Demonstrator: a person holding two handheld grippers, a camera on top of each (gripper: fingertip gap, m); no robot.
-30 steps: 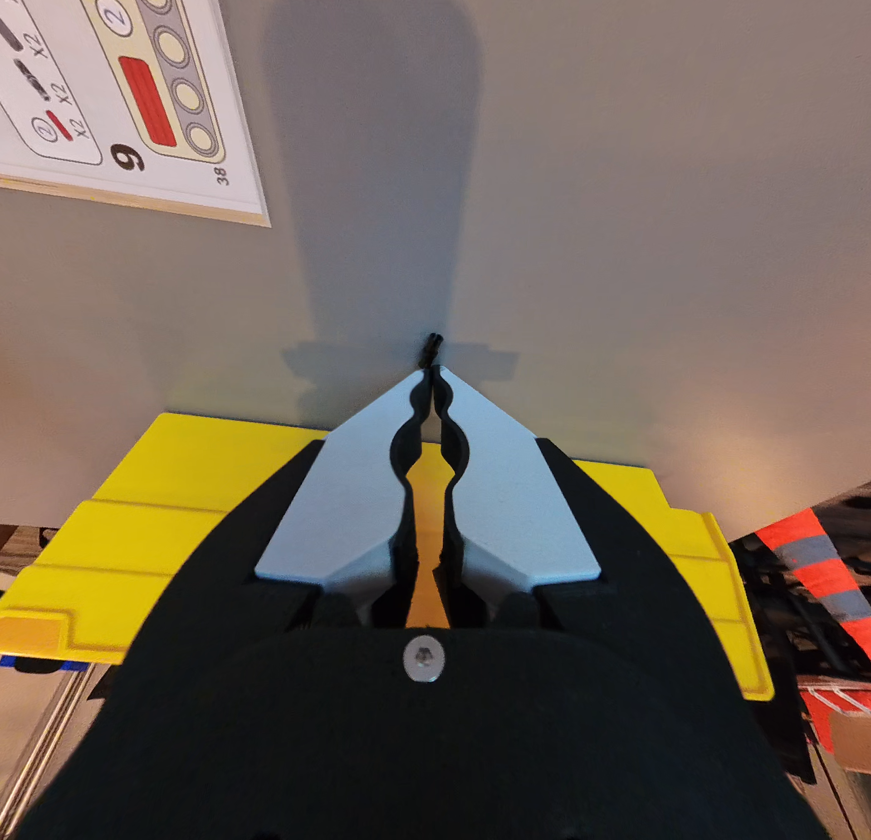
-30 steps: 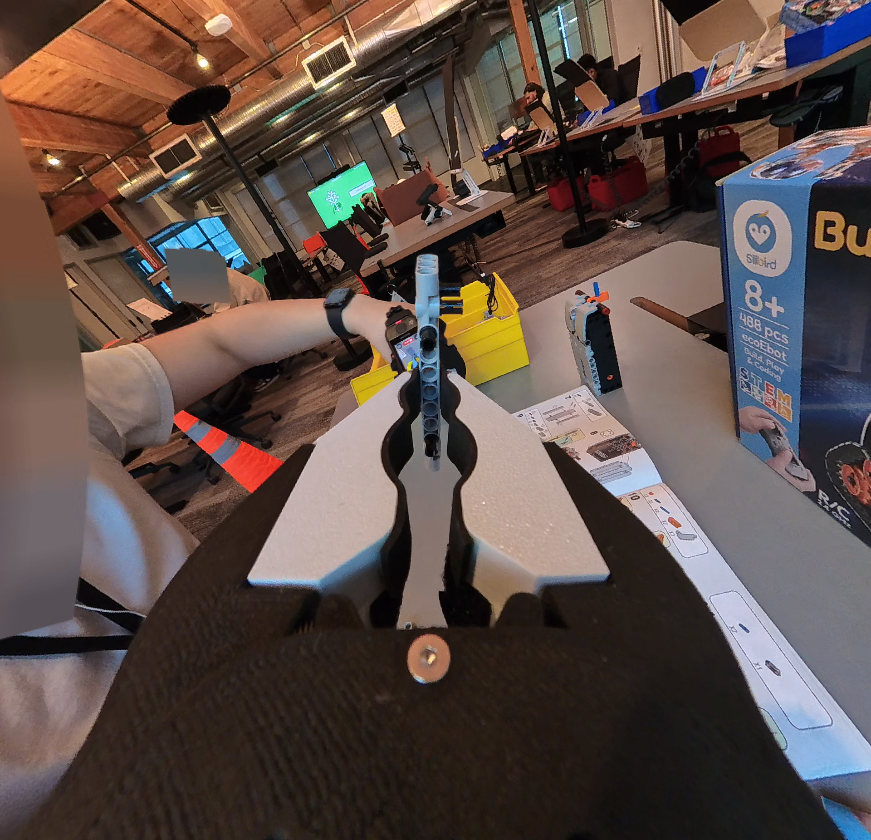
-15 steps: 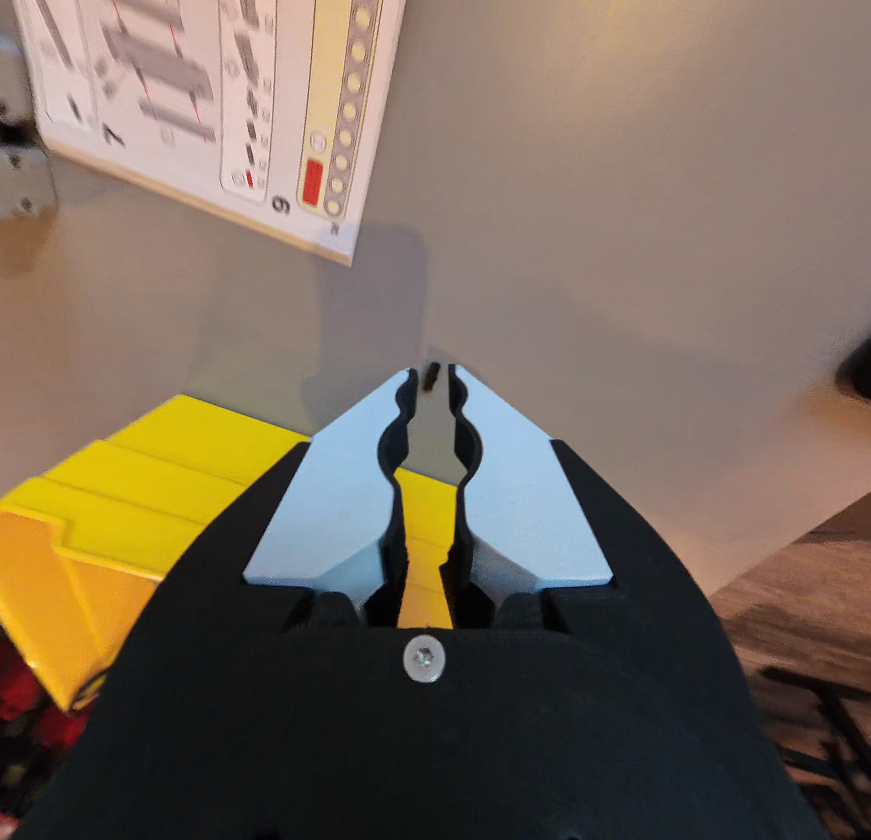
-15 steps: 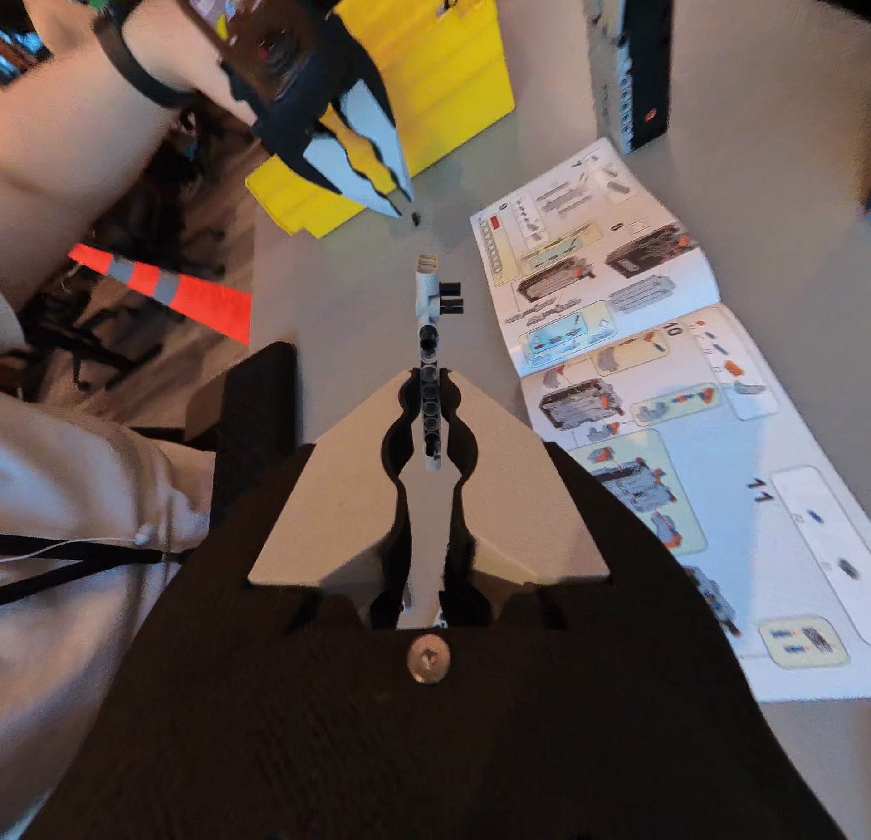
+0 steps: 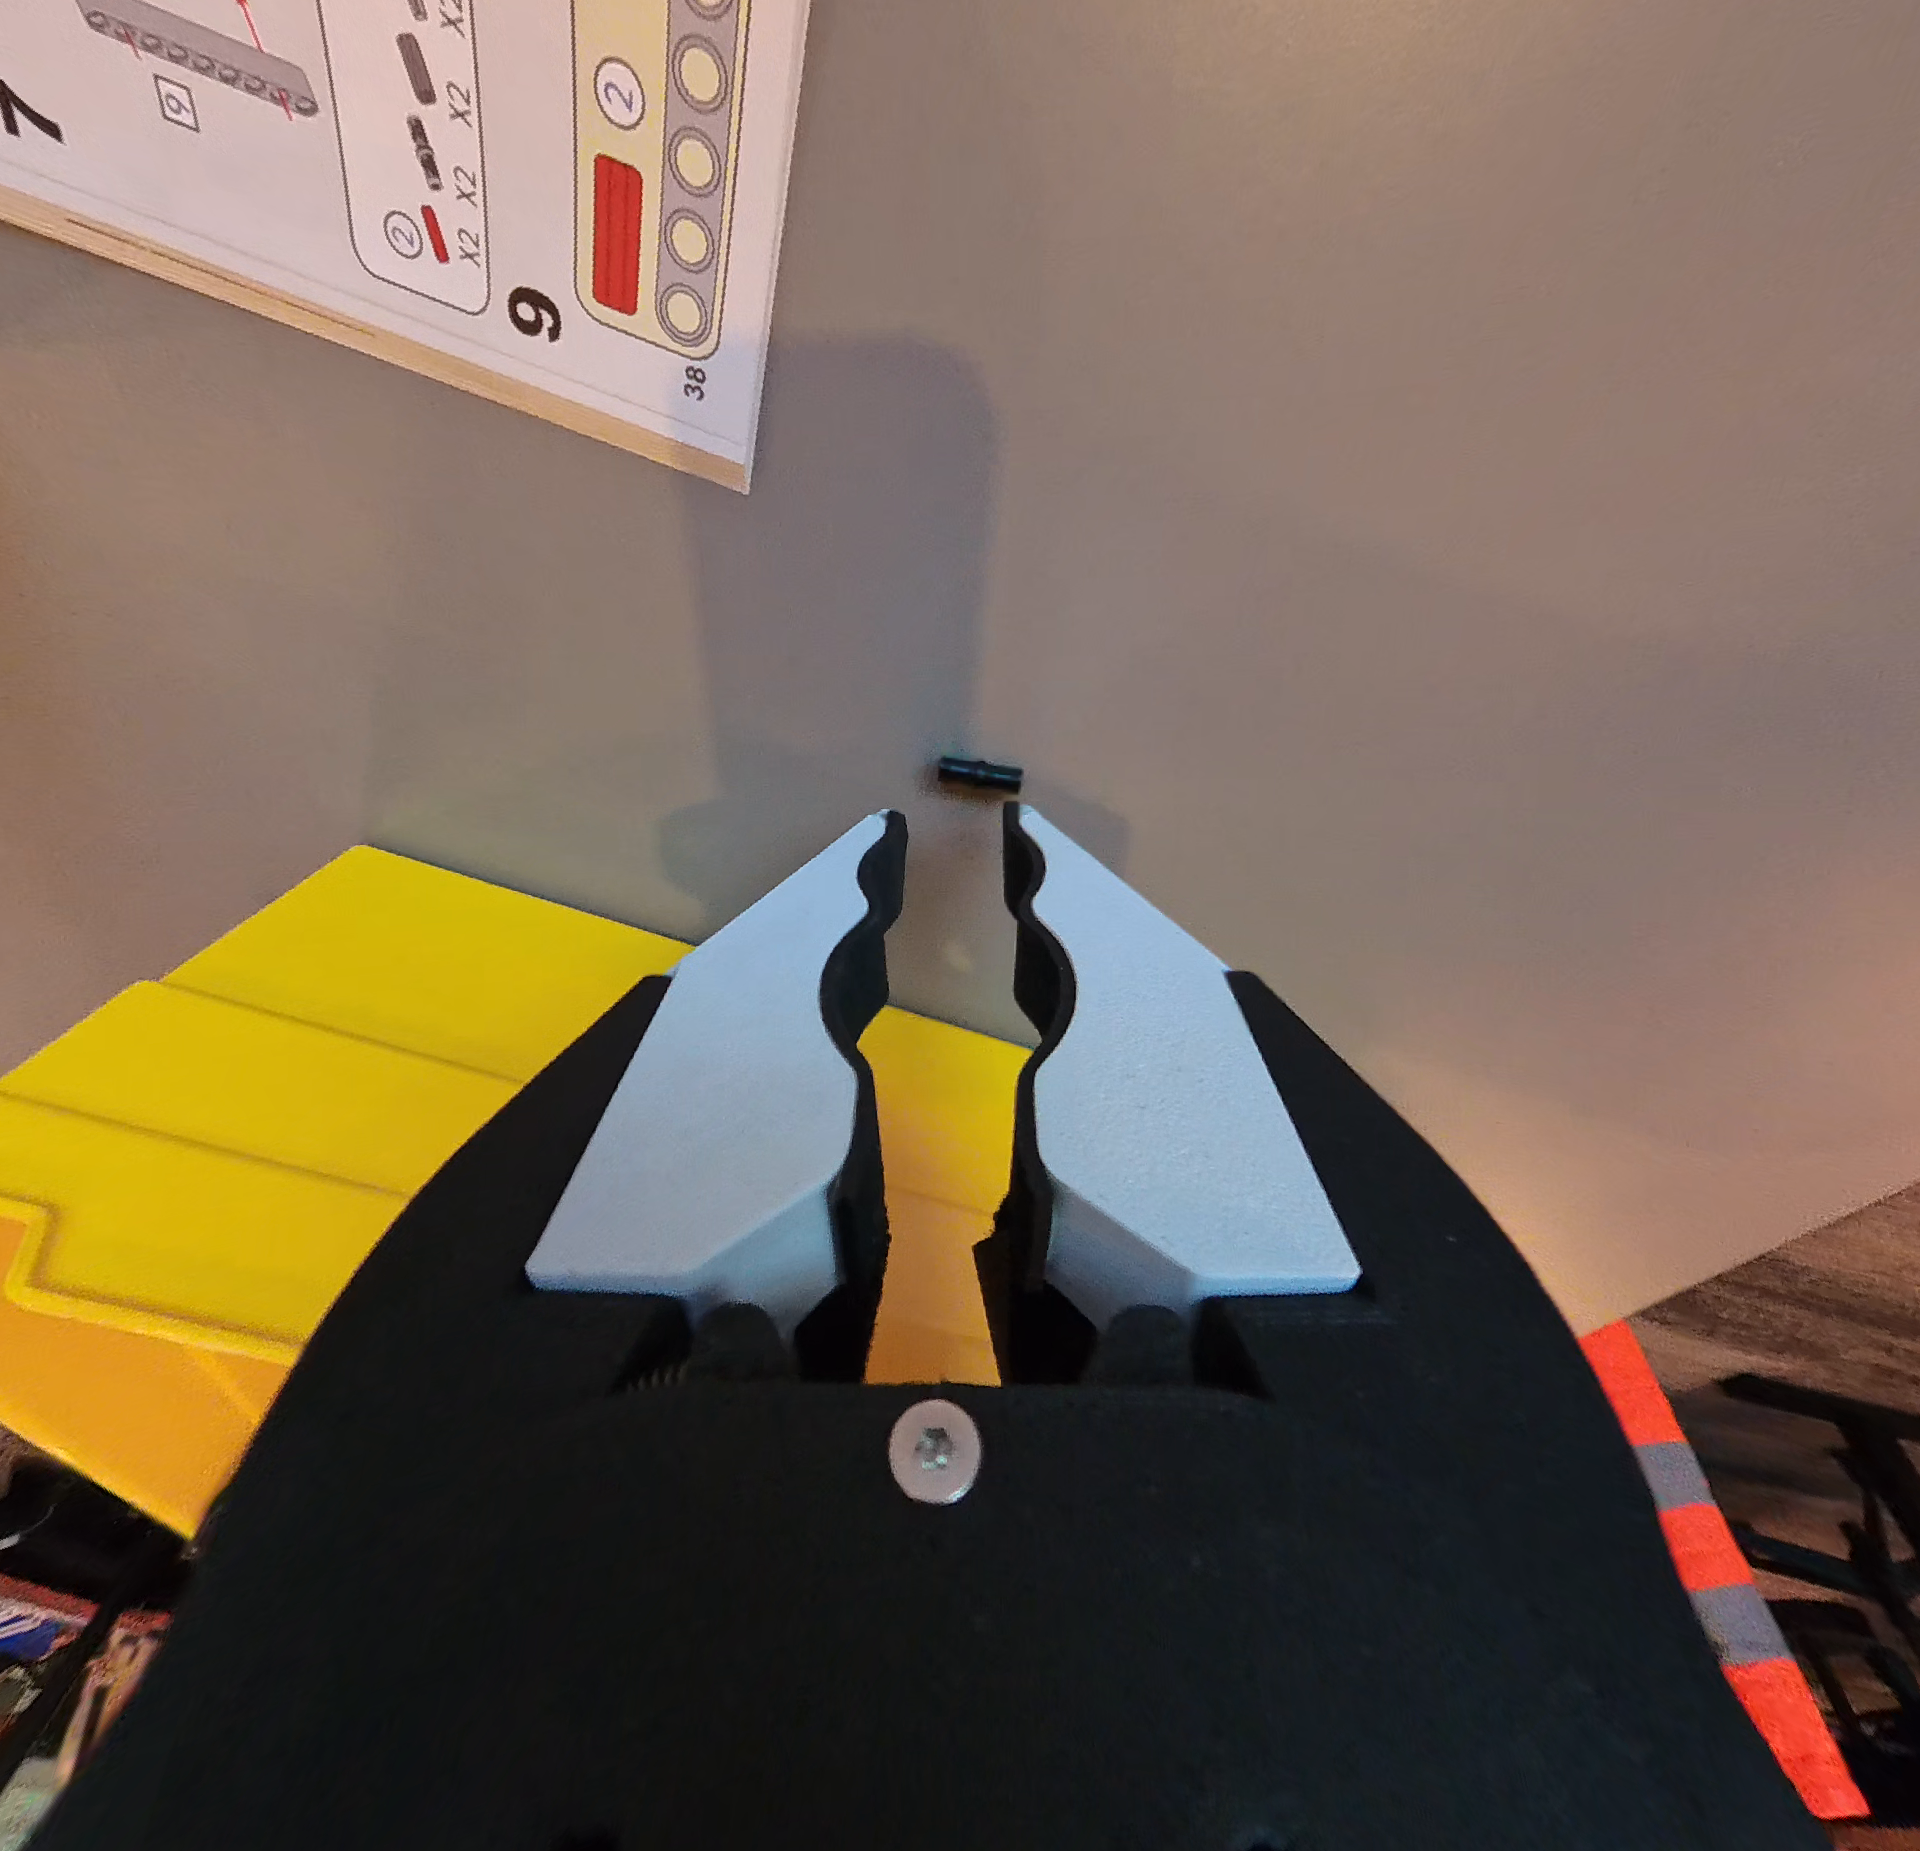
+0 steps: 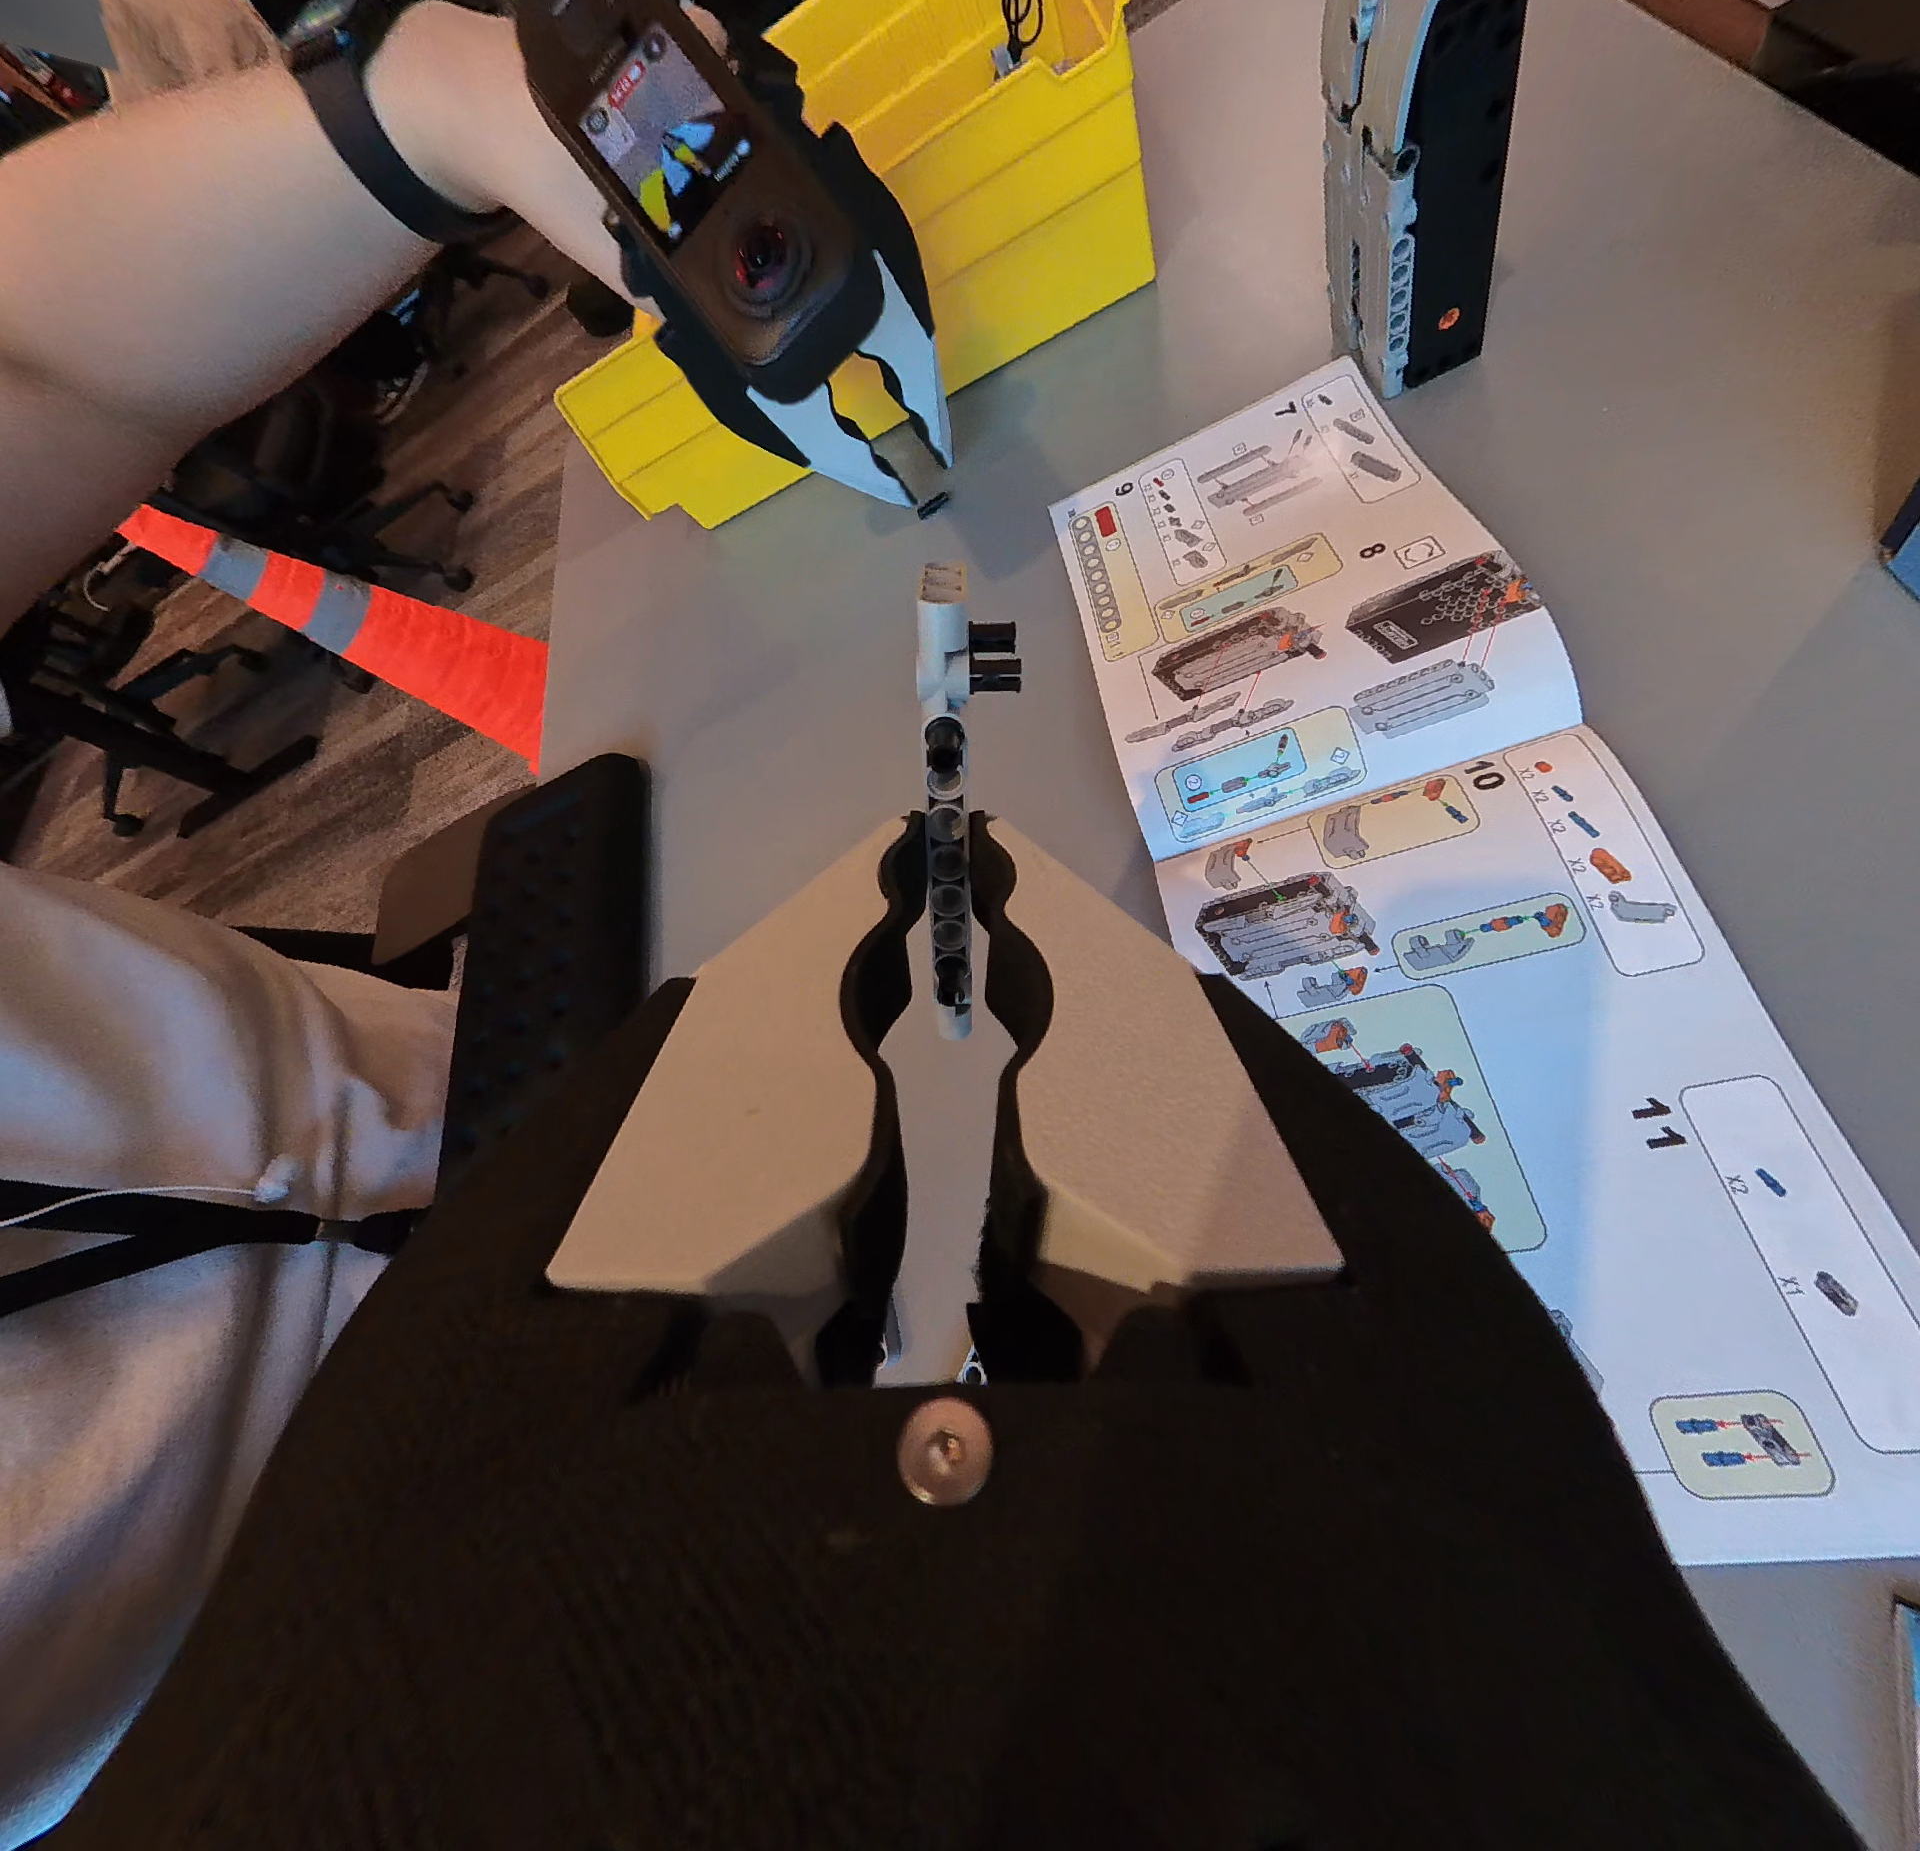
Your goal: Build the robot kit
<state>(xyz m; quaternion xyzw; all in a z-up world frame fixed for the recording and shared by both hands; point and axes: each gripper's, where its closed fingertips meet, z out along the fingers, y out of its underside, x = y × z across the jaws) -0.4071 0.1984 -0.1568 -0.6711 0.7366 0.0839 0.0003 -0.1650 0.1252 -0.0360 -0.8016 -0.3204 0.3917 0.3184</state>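
Note:
A small black pin [image 5: 980, 773] lies on the grey table just beyond my left gripper [image 5: 953, 814], whose jaws stand slightly apart and empty. The pin [image 6: 931, 503] and the left gripper [image 6: 920, 476] also show in the right wrist view, next to the yellow bin. My right gripper [image 6: 951, 822] is shut on a grey holed beam [image 6: 948, 866]. The beam sticks forward over the table and carries a white connector [image 6: 940, 638] with two black pins [image 6: 995, 653] on its right side.
A yellow bin [image 6: 997, 191] stands at the table's far left, also under my left gripper [image 5: 312, 1022]. An open instruction booklet [image 6: 1455, 866] lies to the right, its corner in the left wrist view [image 5: 416, 139]. A grey-and-black built block [image 6: 1423, 160] stands beyond it. A person's arm [image 6: 208, 243] holds the left gripper. The tips of one gripper are about 30 cm away from the tips of the other.
My left gripper opened and let go of the black pin, which now lies on the table. My right gripper tilted down from facing the room to facing the table, still holding the beam.

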